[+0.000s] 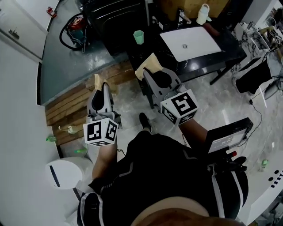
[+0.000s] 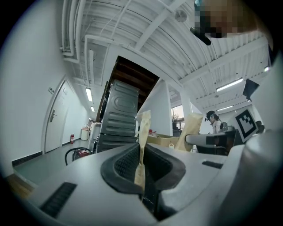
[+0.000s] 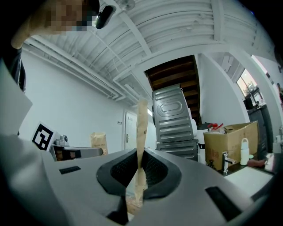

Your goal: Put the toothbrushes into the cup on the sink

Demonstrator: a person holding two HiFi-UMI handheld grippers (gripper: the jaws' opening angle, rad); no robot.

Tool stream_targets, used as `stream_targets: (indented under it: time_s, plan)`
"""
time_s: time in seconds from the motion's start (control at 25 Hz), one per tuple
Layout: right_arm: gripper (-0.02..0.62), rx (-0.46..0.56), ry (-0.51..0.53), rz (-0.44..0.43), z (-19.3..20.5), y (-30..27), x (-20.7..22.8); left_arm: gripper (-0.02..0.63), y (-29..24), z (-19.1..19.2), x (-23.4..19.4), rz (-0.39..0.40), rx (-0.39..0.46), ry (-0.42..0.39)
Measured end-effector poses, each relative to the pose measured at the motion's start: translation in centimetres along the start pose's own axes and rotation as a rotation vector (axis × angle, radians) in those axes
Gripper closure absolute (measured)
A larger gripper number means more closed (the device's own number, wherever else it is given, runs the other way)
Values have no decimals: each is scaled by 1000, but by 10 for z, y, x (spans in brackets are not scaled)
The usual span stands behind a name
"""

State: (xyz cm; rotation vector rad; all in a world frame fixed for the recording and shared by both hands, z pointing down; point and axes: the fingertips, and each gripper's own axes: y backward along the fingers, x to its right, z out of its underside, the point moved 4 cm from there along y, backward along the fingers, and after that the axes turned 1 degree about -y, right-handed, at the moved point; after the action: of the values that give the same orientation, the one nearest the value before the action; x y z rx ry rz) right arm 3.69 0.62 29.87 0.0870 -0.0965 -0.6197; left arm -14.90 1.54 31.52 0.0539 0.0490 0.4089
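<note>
Pale marbled flooring (image 1: 132, 99) is seen from above beneath a person in dark clothing (image 1: 168, 176), by whom a grey gripper is held in each hand. A white round bin (image 1: 66, 173) is placed nearest, at the left, with rough wooden planks (image 1: 70, 103) laid just past it. The left gripper (image 1: 101, 88), capped by its marker cube (image 1: 101, 131), is clamped on a flat tan paper packet (image 2: 143, 128), pinched upright between ribbed black pads (image 2: 126, 163). Slightly farther on, the right gripper (image 1: 157, 73) is likewise closed on a second tan packet (image 3: 141, 132), a thin strip standing between its jaws. Beyond them, a glossy black counter (image 1: 199, 66) is fitted with a white rectangular sink (image 1: 190, 42). The pale green cup (image 1: 139, 36) is stood at the counter's left end, beside the basin and well apart from both grippers. A chrome tap (image 1: 182, 16) and a white bottle (image 1: 203, 13) are set behind the basin. A coiled black hose (image 1: 66, 37) is left on grey floor at the far left.
</note>
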Motion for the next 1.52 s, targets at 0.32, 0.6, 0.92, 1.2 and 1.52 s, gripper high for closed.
stream_targets:
  time_s: [0.32,0.6,0.92,1.2,1.52]
  plan:
    - [554,-16,21,62,-1,-30,37,575,-63,4,-6,90,7,34]
    - [554,-27,7,103,10,-69,77,575,-122,11,-24,125,-9,46]
    - [554,-37,-3,162,20,-113,111,575,-173,13,-49,175,-9,69]
    - [554,-46,28,207,21,-145,132,575,-205,14,-73,213,9,97]
    - [554,-31,54,215,12,-176,155,575,-216,15,-90,189,20,113]
